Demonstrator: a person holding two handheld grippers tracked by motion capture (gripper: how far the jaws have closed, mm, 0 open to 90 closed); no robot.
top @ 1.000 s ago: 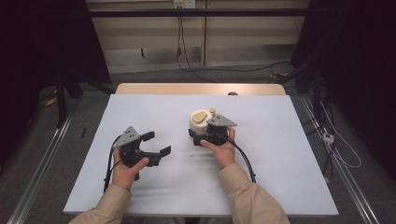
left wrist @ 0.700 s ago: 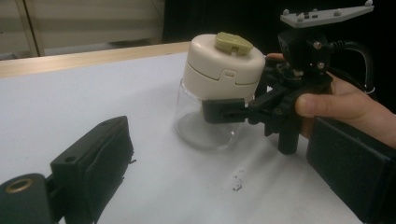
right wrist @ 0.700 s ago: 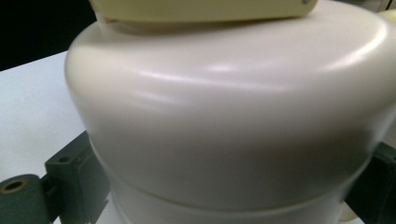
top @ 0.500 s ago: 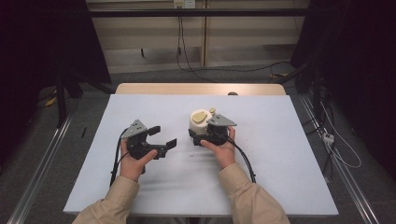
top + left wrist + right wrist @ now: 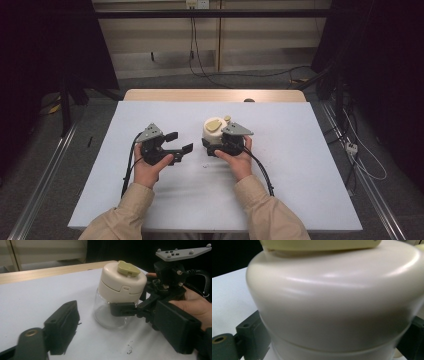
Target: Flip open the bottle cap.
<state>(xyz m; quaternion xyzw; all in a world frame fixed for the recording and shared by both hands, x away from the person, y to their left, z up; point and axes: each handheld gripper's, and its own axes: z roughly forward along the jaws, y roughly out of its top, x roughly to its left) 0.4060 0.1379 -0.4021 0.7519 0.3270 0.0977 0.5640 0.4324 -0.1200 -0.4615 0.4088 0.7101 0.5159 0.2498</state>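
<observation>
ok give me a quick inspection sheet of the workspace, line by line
surface: white table top, small dark specks in front of the jar.
job's things: glass jar upright, cream lid on.
clutter: nothing seen.
grippers: right gripper clamped on the jar just under the lid; left gripper apart from the jar, jaws just been closing, nothing between them.
cables: one trails from each gripper toward the person; more on the floor.
surroundings: dark curtains either side, pale wall behind.
</observation>
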